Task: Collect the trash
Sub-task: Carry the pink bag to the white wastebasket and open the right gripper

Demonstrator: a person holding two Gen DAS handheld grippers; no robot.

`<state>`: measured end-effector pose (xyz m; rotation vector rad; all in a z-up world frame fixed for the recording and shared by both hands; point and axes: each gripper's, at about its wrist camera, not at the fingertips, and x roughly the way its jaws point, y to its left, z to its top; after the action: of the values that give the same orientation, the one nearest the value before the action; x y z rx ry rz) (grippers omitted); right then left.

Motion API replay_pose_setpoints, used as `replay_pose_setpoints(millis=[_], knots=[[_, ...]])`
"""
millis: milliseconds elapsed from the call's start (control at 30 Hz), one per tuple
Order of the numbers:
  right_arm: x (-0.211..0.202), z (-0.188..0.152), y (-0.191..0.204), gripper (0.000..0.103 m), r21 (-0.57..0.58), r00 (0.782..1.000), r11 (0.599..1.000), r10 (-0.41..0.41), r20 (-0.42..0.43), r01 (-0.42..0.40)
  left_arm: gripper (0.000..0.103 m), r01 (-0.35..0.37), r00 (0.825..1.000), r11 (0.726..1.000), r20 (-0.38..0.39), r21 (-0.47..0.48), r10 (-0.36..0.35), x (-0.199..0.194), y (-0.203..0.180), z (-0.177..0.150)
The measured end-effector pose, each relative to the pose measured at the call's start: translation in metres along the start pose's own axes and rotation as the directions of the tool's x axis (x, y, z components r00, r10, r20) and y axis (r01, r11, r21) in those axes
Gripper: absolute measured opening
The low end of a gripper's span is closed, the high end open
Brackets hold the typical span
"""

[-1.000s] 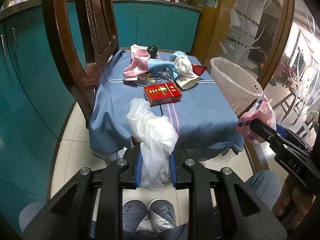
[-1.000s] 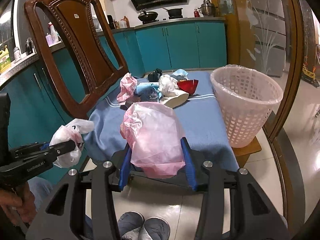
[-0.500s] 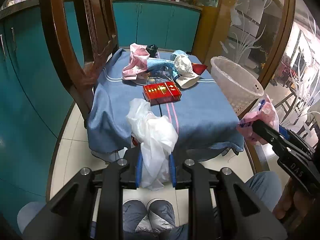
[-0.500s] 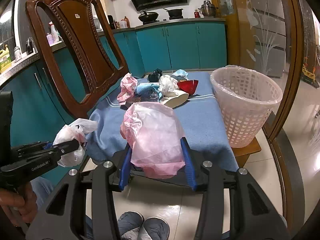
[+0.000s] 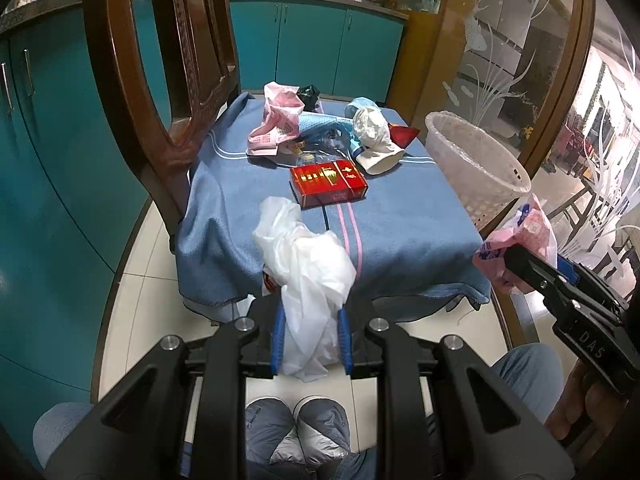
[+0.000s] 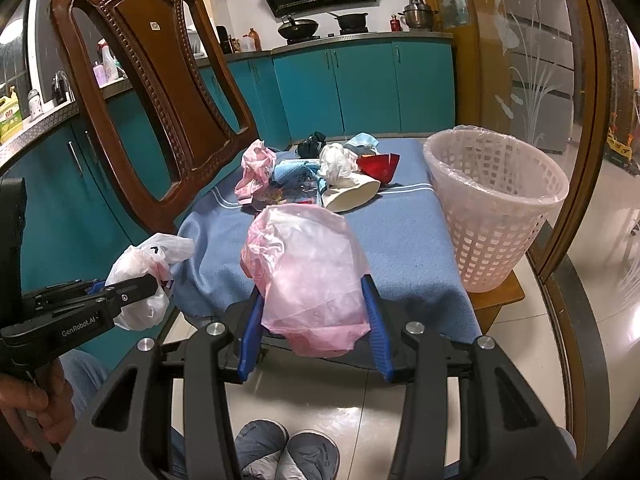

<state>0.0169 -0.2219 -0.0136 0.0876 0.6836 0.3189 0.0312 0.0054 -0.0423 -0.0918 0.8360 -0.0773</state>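
Observation:
My left gripper [image 5: 310, 326] is shut on a crumpled white plastic bag [image 5: 308, 264], held in front of the near edge of the blue cloth-covered table [image 5: 400, 236]. My right gripper [image 6: 314, 326] is shut on a crumpled pink plastic bag [image 6: 308, 276], also short of the table's near edge. A white lattice trash basket [image 6: 496, 208] with a clear liner stands at the table's right side. On the cloth lie a red cigarette box [image 5: 328, 184], a pink bag [image 5: 276, 120], a white wad [image 5: 374, 128], blue wrappers and a red piece [image 6: 378, 164].
A carved wooden chair back [image 6: 156, 92] rises at the table's left. Teal kitchen cabinets [image 6: 360, 88] run along the back and left. A glass door with a wooden frame [image 6: 532, 80] stands to the right. The person's shoes [image 6: 288, 456] are on the tiled floor below.
Both grippers hold their bags as before. They have shifted only slightly; the right gripper with the pink bag sits a little lower in the left wrist view.

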Motion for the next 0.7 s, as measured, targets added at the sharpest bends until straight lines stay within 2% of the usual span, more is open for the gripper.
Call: replay_pose_setpoints(millis=[100,200,267,300,400,500,533,567,600,667,700], knots=[[0.003,0.005,-0.005,0.046,0.007,1.000,1.000,-0.003,0.002,0.003,0.022,0.003,1.000,1.000,0.000,0.000,-0.003,0.001,0.001,0.000],[0.002,0.031,-0.023,0.046,0.002,0.996,0.998,-0.055,0.068,0.055,0.022,0.010,1.000,1.000,0.003,0.002,-0.010,0.001,0.002,0.002],[0.002,0.063,-0.041,0.046,0.007,0.983,0.993,-0.118,0.142,0.118,0.022,0.010,1.000,1.000,0.009,0.000,-0.010,-0.001,0.004,0.003],[0.003,0.086,-0.056,0.046,0.019,0.969,0.987,-0.162,0.187,0.161,0.022,0.010,1.000,1.000,0.012,-0.002,-0.010,-0.002,0.004,0.003],[0.016,0.134,-0.091,0.046,0.061,0.936,0.969,-0.248,0.250,0.241,0.022,0.007,1.000,1.000,0.018,-0.005,-0.007,-0.004,0.006,0.005],[0.056,0.173,-0.133,0.050,0.095,0.926,0.949,-0.313,0.212,0.300,0.022,0.003,1.000,1.000,0.021,-0.006,-0.003,-0.007,0.007,0.007],[0.066,0.177,-0.145,0.056,0.123,0.928,0.949,-0.311,0.206,0.291,0.022,0.001,1.000,1.000,0.022,-0.006,-0.001,-0.008,0.008,0.008],[0.075,0.180,-0.157,0.061,0.148,0.931,0.948,-0.306,0.197,0.280,0.022,-0.001,1.000,1.000,0.022,-0.006,0.001,-0.008,0.008,0.009],[0.083,0.182,-0.167,0.072,0.166,0.933,0.944,-0.313,0.178,0.285,0.022,-0.001,1.000,1.000,0.020,-0.007,0.001,-0.007,0.008,0.010],[0.084,0.178,-0.180,0.072,0.216,0.930,0.929,-0.335,0.153,0.299,0.022,-0.008,1.000,1.000,0.020,0.000,0.008,-0.007,0.007,0.013],[0.074,0.170,-0.182,0.074,0.234,0.936,0.937,-0.303,0.179,0.259,0.022,-0.011,1.000,1.000,0.022,0.005,0.011,-0.006,0.006,0.014]])
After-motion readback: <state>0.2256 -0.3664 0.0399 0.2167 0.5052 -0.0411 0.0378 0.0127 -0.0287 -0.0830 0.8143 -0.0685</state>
